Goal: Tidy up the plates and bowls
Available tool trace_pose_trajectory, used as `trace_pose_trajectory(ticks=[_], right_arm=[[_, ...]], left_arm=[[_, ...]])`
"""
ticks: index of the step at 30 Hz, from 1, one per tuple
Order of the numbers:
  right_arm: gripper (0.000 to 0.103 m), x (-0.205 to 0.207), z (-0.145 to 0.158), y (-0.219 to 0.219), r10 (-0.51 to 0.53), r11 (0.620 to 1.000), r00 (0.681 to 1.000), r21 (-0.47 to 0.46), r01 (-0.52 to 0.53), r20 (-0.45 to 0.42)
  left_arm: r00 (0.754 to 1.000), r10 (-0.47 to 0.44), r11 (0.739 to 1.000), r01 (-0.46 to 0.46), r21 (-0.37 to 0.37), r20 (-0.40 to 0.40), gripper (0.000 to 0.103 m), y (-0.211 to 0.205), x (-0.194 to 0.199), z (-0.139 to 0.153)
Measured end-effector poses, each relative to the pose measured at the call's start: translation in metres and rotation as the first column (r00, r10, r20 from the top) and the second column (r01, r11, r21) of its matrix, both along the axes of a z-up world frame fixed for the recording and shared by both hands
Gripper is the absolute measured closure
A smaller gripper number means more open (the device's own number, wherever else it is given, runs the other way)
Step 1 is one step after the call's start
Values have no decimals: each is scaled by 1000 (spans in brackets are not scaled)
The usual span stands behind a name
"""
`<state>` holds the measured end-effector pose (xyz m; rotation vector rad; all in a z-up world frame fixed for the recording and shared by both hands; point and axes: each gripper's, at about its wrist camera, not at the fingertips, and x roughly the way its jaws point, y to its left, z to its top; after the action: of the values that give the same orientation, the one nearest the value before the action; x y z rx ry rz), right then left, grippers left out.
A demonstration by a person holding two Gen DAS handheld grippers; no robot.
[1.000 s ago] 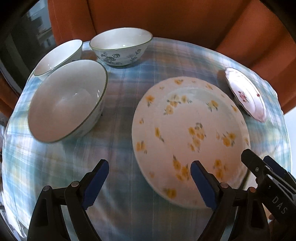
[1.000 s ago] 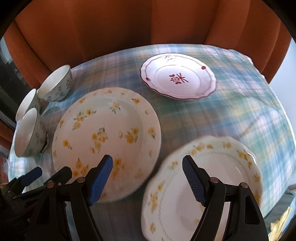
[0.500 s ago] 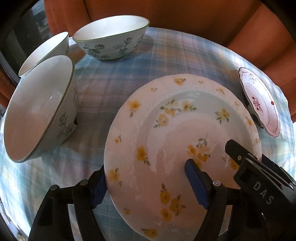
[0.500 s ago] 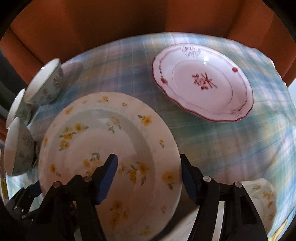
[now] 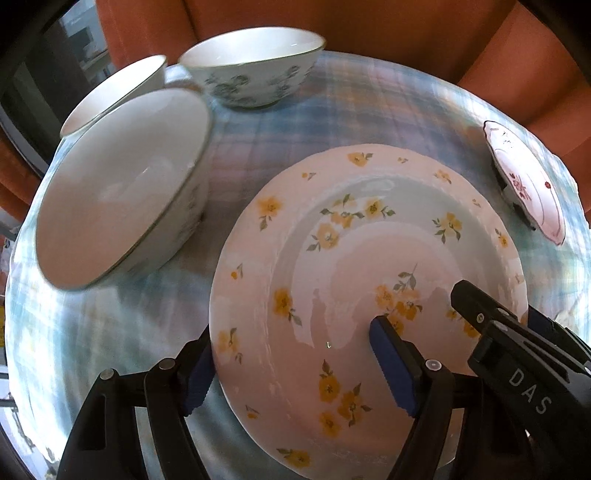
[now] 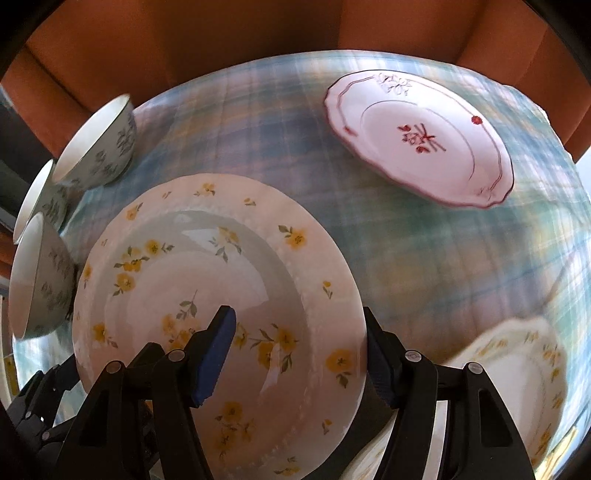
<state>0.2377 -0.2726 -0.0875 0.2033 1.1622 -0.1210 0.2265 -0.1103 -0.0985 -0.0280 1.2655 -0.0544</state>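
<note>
A large white plate with yellow flowers [image 5: 369, 240] [image 6: 207, 266] lies on the plaid tablecloth [image 5: 332, 122]. My left gripper [image 5: 291, 350] is open astride its left rim, with one finger outside and partly hidden behind the rim and the other over the plate's well. My right gripper [image 6: 299, 321] is open astride the right rim in the same way, one finger inside and one outside. No pad visibly presses on the plate. In the left wrist view the right gripper's black body [image 5: 517, 354] reaches in over the plate.
Three white bowls with dark floral outsides [image 5: 122, 184] [image 5: 110, 92] [image 5: 251, 62] stand left and behind the plate. A scalloped plate with a red motif [image 6: 417, 136] [image 5: 524, 184] lies at the far right. A second yellow-flowered plate [image 6: 517, 369] lies at the near right. Orange upholstery [image 6: 258, 33] rings the table.
Both grippers came down closer to the large plate, narrowed a little, and now straddle its rim. The right gripper shifted left from over the second yellow plate.
</note>
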Motion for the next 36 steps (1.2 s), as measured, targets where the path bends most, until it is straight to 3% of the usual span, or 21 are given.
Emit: trace_pose_trajectory(ticks=[19,30,36], right_arm=[[34,-58,-3,49,66,997,994,56,-61,-90],[40,-27,-4,55,156,987,985,-29,-159,-70],[40,-13,-5,55,190,981,979,-29,-192,-76]], left_arm=[[995,-9,1000,9,2,-95,24,41,-31,-10],[998,1,999,2,41,-59,25,46,-15,-7],[997,-26,999,29,44,-77,16,36,-4,-14]])
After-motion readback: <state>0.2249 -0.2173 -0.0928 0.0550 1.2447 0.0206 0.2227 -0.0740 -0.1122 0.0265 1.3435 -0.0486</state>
